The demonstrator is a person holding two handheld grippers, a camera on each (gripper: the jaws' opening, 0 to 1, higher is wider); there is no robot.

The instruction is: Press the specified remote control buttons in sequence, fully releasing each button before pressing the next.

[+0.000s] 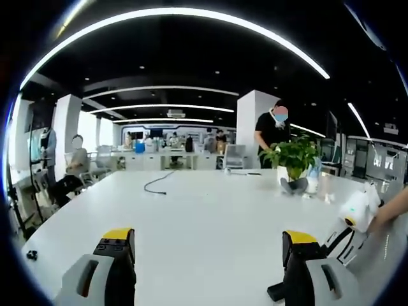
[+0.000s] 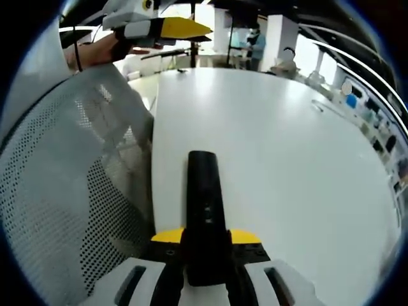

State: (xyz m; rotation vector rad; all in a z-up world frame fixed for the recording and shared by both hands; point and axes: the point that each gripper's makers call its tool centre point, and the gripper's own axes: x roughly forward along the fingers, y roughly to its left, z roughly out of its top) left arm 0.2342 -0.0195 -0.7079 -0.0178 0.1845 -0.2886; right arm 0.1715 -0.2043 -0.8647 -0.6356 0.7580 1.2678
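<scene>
Right gripper view: right gripper (image 2: 205, 252) apparently clamping remote (image 2: 205, 210)

The left gripper (image 1: 209, 255) has two black jaws capped with yellow tips, each backed by a pale grey moulded shell with a dark slot-shaped recess. The right gripper (image 2: 205, 255) is built the same: yellow strips across black jaw bodies, grey-white housings below with dark oval slots. Where the left gripper comes into the right gripper view, it shows a white body, a flat yellow jaw tip and black trim, with the person's hand (image 2: 105, 50) behind it, a thin dark band at the wrist.
</scene>
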